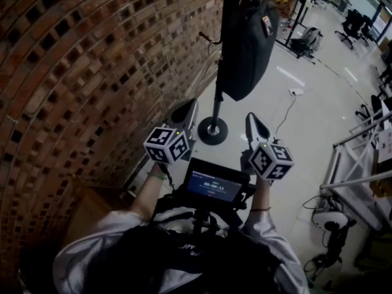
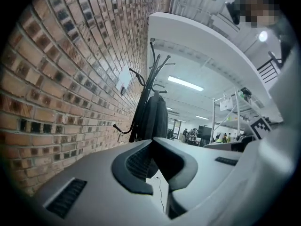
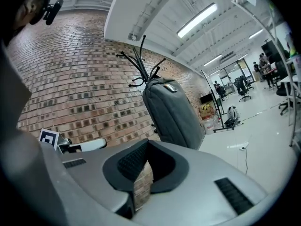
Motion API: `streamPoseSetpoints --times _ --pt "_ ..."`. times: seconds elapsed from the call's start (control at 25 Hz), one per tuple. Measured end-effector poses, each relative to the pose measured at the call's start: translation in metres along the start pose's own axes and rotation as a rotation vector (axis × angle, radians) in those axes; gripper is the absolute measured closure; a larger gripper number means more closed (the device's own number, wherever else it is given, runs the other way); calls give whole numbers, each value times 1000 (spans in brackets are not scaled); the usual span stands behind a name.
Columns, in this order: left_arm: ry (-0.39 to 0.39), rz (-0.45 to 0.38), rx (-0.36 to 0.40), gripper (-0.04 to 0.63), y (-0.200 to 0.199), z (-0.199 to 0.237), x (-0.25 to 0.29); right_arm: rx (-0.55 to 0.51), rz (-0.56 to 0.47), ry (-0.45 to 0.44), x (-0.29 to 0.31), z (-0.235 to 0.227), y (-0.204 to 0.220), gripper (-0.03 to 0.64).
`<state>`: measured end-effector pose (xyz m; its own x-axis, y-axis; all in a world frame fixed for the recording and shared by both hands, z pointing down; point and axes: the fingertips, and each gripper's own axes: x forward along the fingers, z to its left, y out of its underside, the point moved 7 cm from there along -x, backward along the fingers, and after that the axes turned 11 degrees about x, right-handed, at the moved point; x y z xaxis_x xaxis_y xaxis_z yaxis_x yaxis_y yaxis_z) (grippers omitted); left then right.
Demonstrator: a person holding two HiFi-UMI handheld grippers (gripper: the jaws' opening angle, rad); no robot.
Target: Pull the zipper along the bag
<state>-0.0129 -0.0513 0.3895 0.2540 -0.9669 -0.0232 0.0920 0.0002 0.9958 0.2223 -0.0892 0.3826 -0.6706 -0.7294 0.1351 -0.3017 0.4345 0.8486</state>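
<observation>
Bag (image 1: 248, 41) on coat stand (image 1: 213, 130), brick wall (image 1: 73, 72), pale floor (image 1: 306, 118)

The brick wall (image 1: 73, 72) fills the whole left of the head view and closes off that side. Only a narrow strip of floor (image 1: 318, 115) separates it from the left tool (image 1: 184, 114). At upper centre, ahead of both tools, the stand's pole (image 1: 222, 72) and its round base (image 1: 212, 130) block the straight path. The hanging bag (image 1: 248, 41) bulges just right of the pole. Open air lies between the bag's lower end and the right tool (image 1: 256, 124). In the left gripper view, curved hooks (image 2: 141, 79) jut out from the pole. Toward the right of the head view the pale floor is open, crossed only by a thin cable (image 1: 285, 118). Metal frames (image 1: 358, 158) line the right edge.
</observation>
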Motion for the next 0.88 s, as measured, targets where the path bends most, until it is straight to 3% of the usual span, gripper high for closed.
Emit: streamPoseSetpoints --times 0.36,0.88 --pt "52 34 23 588 3 -4 -10 -61 -16 79 -1 17 12 620" --pt "56 -11 -3 588 2 21 -25 -93 -39 49 0 43 33 620"
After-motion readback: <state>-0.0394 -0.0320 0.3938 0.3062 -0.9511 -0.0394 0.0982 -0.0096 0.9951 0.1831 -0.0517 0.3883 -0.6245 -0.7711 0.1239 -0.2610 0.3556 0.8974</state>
